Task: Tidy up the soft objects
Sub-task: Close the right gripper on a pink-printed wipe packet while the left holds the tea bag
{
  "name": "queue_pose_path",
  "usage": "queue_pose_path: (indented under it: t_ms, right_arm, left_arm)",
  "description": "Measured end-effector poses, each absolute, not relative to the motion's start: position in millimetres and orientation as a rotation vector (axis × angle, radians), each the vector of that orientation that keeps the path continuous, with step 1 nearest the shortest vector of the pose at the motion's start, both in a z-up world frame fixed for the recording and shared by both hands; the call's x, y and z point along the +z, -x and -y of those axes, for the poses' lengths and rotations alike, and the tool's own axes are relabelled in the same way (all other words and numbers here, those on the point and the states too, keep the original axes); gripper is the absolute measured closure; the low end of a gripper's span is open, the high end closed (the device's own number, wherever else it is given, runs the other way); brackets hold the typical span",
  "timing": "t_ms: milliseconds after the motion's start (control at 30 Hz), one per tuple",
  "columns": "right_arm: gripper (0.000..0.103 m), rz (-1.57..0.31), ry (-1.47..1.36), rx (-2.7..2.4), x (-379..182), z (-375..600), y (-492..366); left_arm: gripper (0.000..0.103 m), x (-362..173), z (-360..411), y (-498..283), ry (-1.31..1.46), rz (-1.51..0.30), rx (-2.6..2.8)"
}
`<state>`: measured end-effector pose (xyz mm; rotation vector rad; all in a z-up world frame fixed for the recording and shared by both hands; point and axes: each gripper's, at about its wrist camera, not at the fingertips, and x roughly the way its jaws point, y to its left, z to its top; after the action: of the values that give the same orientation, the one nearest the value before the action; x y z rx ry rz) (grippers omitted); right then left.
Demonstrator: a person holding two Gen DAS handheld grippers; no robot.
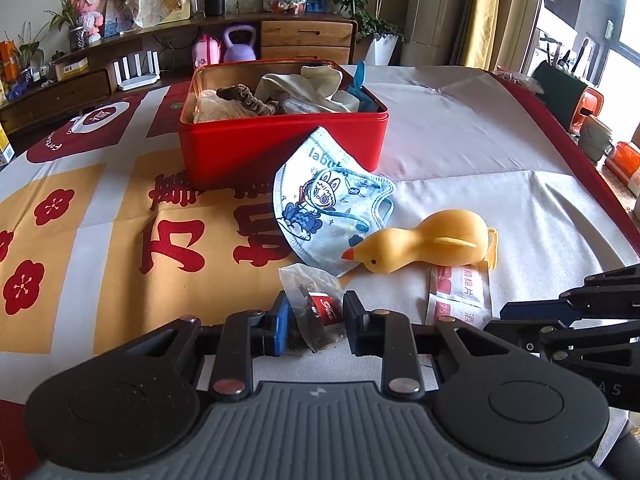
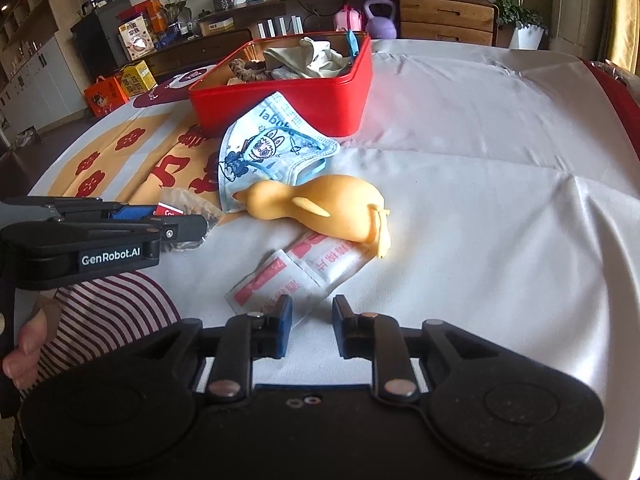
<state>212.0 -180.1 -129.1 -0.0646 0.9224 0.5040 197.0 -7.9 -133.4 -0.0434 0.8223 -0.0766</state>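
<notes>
Worktop point(image 1: 460, 140), white-and-patterned cloth, sideboard point(image 1: 304, 36) behind: yellow duck point(image 1: 424, 246) lying lengthwise, beak toward left gripper point(image 1: 314, 322), jaws pinching tea sachet point(image 1: 310, 300); right gripper point(image 2: 312, 330) jaws narrowed, holding nothing.

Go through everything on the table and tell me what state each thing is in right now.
Red tin: open, no lid, part filled with cloth.
Mask: folded, leaning on the tin.
Duck: on its side, beak on the mask.
Clear bag: upright between the left tongs, pinched.
White sachets: flat, one tucked under the duck.
Right tongs: narrowed at the sachets' edge, grip unclear.
</notes>
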Motion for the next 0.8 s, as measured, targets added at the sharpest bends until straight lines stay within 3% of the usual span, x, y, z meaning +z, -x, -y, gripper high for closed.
queue_pose_path:
  t_ms: [100, 167, 233, 333, 500, 633, 667, 733, 800]
  right_arm:
    - [0.070, -0.927, 0.063, 0.489, -129, 170, -214]
    - [0.054, -0.933, 0.061, 0.490, -129, 163, -213]
    - [0.027, -0.936, 0.065, 0.488, -130, 154, -210]
    - [0.022, -0.923, 0.114, 0.453, -133, 140, -208]
    - [0.022, -0.902, 0.165, 0.377, -137, 124, -211]
    - [0.027, -0.888, 0.177, 0.350, -138, 121, -209]
    - [0.031, -0.883, 0.176, 0.347, -138, 121, -209]
    - [0.051, -0.874, 0.174, 0.348, -136, 121, -208]
    - [0.062, -0.869, 0.173, 0.343, -134, 121, -208]
  left_arm:
    - [0.076, -132, 4, -196, 0.055, -0.819, -0.069]
    - [0.076, -131, 1, -196, 0.066, -0.816, -0.063]
    - [0.076, -129, -3, -196, 0.081, -0.810, -0.059]
    - [0.076, -128, -9, -197, 0.106, -0.804, -0.058]
    - [0.076, -128, -17, -196, 0.125, -0.797, -0.052]
    - [0.076, -129, -25, -197, 0.144, -0.800, -0.049]
    - [0.076, -129, -27, -197, 0.147, -0.800, -0.049]
    - [0.076, -130, -29, -197, 0.152, -0.799, -0.050]
    - [0.076, -131, -30, -198, 0.158, -0.801, -0.052]
